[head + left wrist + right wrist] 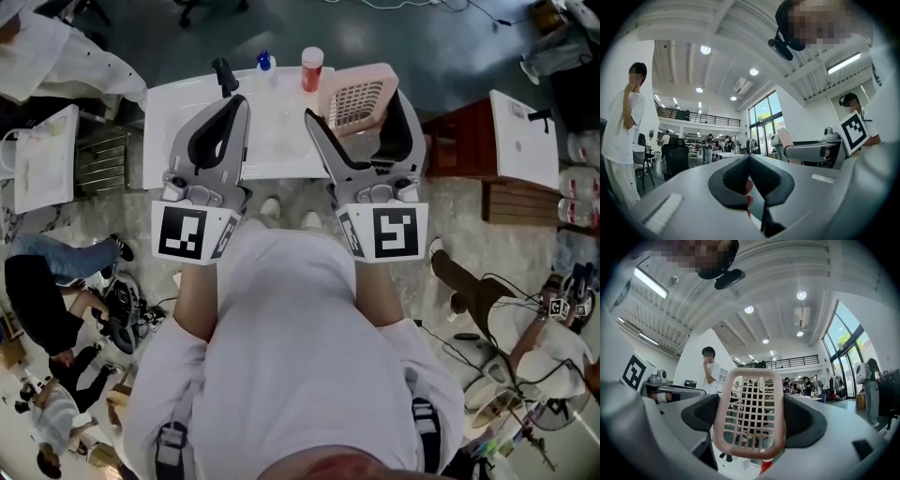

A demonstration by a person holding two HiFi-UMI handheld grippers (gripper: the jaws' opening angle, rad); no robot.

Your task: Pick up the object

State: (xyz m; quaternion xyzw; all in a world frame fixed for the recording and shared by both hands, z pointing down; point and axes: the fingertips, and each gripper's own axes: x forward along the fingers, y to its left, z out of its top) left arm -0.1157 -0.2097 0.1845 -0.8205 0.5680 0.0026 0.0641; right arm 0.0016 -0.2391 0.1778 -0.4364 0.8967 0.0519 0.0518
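Your right gripper (752,420) holds the pink plastic lattice basket (750,373) between its widely spread jaws, pads pressing on the side walls; judge it light, thin and springy, so squeeze gently near the stiffer rim; your left gripper (750,160), beside it, is closed and empty.

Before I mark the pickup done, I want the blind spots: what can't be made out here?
- Basket base: head view, hidden by the right gripper; lifted or resting on the table, unclear.
- Black item: head view, too small to identify.
- Red sliver: left gripper view, seen only through the gap in the left gripper's closed jaws.
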